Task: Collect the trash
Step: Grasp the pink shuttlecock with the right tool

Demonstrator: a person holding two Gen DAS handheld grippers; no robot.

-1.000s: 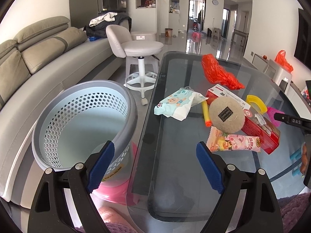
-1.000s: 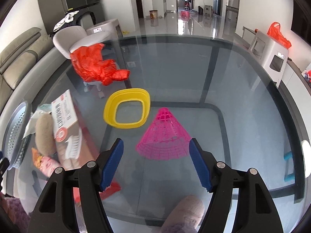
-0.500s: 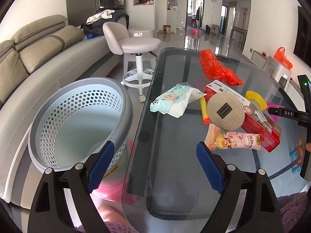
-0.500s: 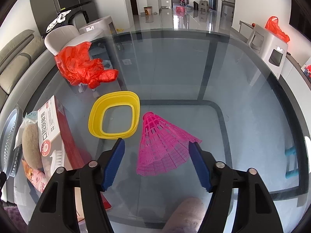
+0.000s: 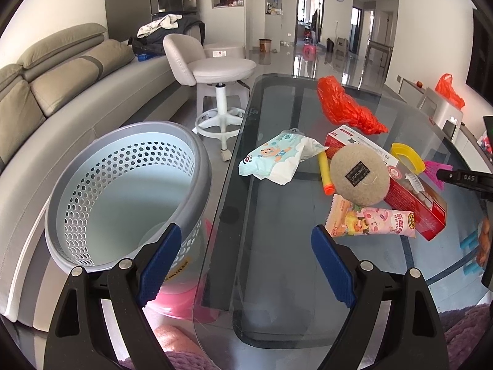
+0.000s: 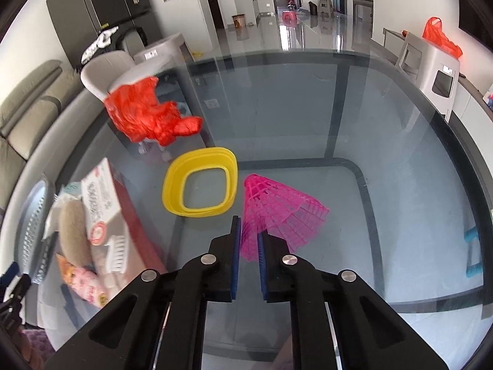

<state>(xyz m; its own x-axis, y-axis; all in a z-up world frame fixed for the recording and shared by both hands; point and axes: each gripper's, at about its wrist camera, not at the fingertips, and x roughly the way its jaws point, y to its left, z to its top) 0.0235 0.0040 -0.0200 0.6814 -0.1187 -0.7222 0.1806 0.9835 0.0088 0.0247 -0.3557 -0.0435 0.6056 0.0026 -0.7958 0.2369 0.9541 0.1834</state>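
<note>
Right tool point(image 6: 248, 240): blue pads pressed together on the flared rim of a pink plastic shuttlecock point(image 6: 277, 206), whose latticed skirt is squashed between them; the rounded end points away, over the glass worktop point(image 6: 354, 117). Left tool point(image 5: 243, 252): blue-padded fingers spread wide, nothing between them, hanging over the near worktop edge. Beside it, off the worktop, a grey plastic basket point(image 5: 123, 185) with a perforated honeycomb wall and smooth rim, tilted toward the camera and empty inside. Just beyond the shuttlecock, a yellow rounded-square plastic ring point(image 6: 200, 183), flat on the glass. Left view only: a glossy pink snack packet point(image 5: 369, 220) with cartoon print, reading "CUTE STAR" as far as legible; a round beige felt-like pad point(image 5: 359, 175) with a dark sewn label, text too small; a yellow foam dart point(image 5: 325, 174) with orange tip; a soft pale-blue wipes pack point(image 5: 277, 157) with a cartoon figure. A red and white carton point(image 5: 413, 194) lies under the pad, its print unreadable in both views. Farthest, a crumpled red plastic bag point(image 6: 151, 115). Right tool's black tip with "DAS" lettering enters the left view's right edge.
</note>
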